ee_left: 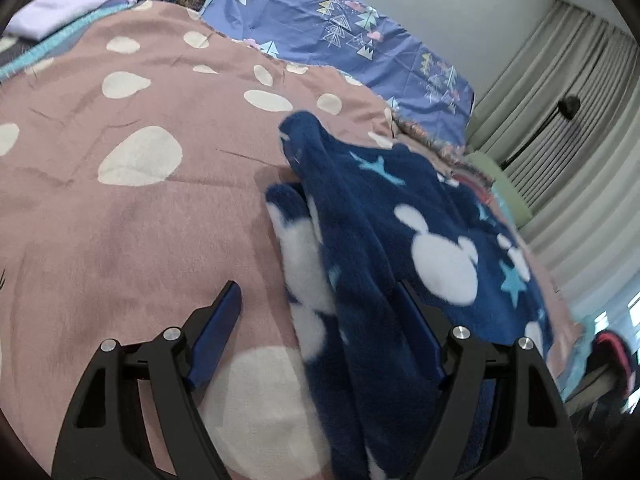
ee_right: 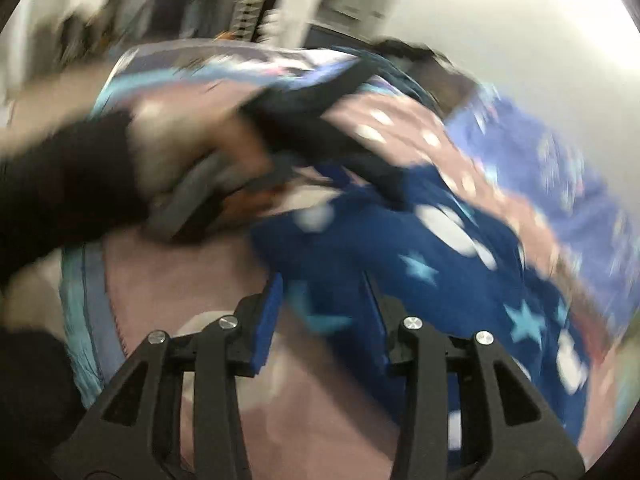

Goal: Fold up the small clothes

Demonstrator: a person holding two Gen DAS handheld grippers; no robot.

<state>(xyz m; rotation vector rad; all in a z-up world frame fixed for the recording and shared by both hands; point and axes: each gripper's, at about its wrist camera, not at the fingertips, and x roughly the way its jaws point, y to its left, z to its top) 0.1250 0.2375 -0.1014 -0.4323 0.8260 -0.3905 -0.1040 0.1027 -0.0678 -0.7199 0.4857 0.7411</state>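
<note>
A navy fleece garment (ee_left: 400, 240) with white mouse-head shapes and light blue stars lies on a pink bedspread with white spots (ee_left: 120, 208). My left gripper (ee_left: 320, 296) is open; the garment's folded edge lies between its fingers and over the right one. In the blurred right wrist view the same garment (ee_right: 460, 280) lies ahead. My right gripper (ee_right: 324, 284) is open with the garment's near edge between its fingers. The person's hand holding the left gripper (ee_right: 312, 128) shows at upper left over the cloth.
A blue pillowcase with tree prints (ee_left: 352, 36) lies at the head of the bed. A lilac folded cloth (ee_left: 52, 12) sits at far left. Curtains (ee_left: 568, 128) and a black lamp (ee_left: 568, 106) stand to the right of the bed.
</note>
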